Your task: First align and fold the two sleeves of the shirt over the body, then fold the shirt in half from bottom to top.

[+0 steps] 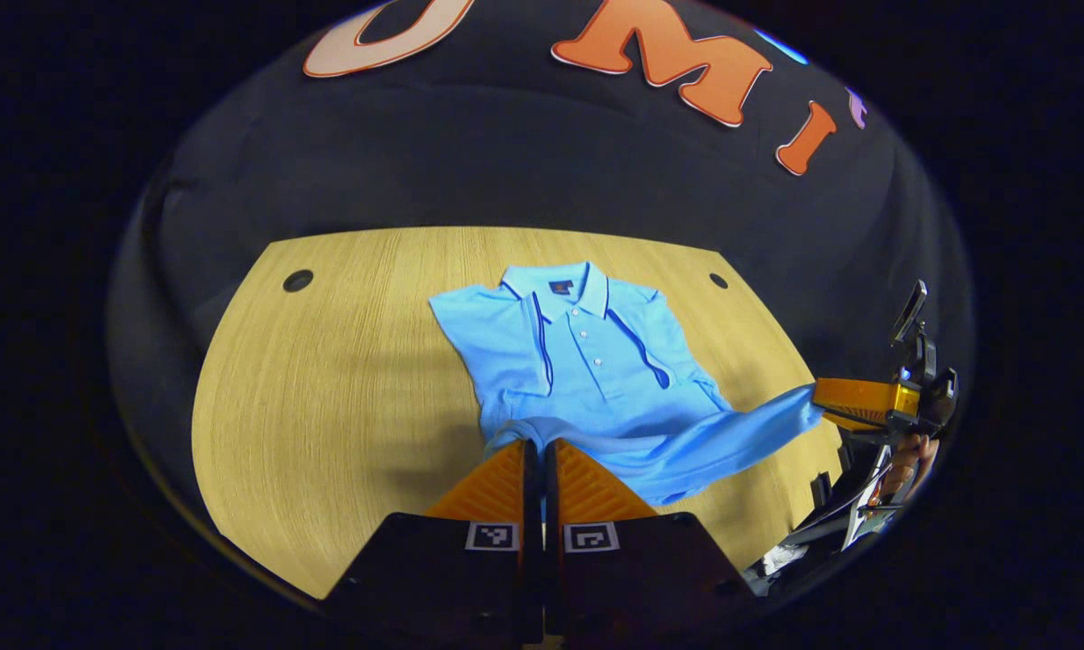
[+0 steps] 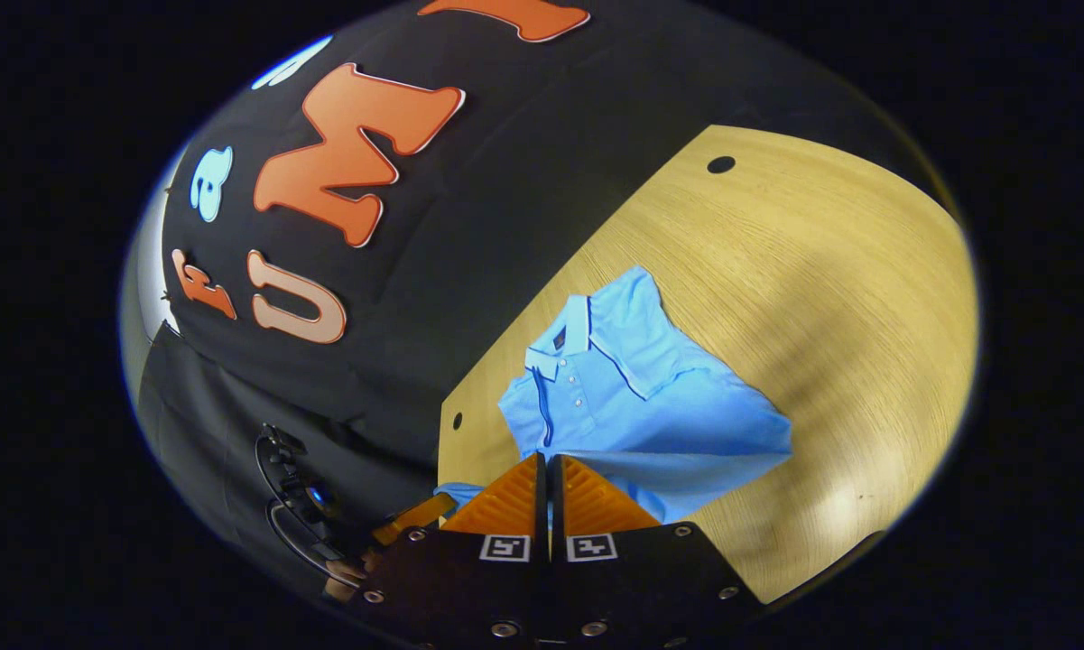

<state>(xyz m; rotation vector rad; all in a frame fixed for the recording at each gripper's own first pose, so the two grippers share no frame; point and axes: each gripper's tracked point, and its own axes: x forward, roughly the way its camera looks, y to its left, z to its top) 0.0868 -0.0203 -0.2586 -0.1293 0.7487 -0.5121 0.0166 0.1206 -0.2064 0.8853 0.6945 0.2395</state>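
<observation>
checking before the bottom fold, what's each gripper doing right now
Left gripper: closed on the shirt at its bottom hem.
Right gripper: closed on the shirt's hem at the other corner, lifted off the table.

I count one shirt (image 1: 587, 361) on one table (image 1: 325, 406). The shirt has three buttons (image 1: 589, 348) down its placket. I see two round holes (image 1: 298, 280) in the table top. Two grippers: left (image 1: 542, 447), right (image 2: 546, 462).

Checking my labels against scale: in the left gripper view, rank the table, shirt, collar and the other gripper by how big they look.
1. table
2. shirt
3. right gripper and collar: look alike in size, and depth differs, so unranked.
</observation>
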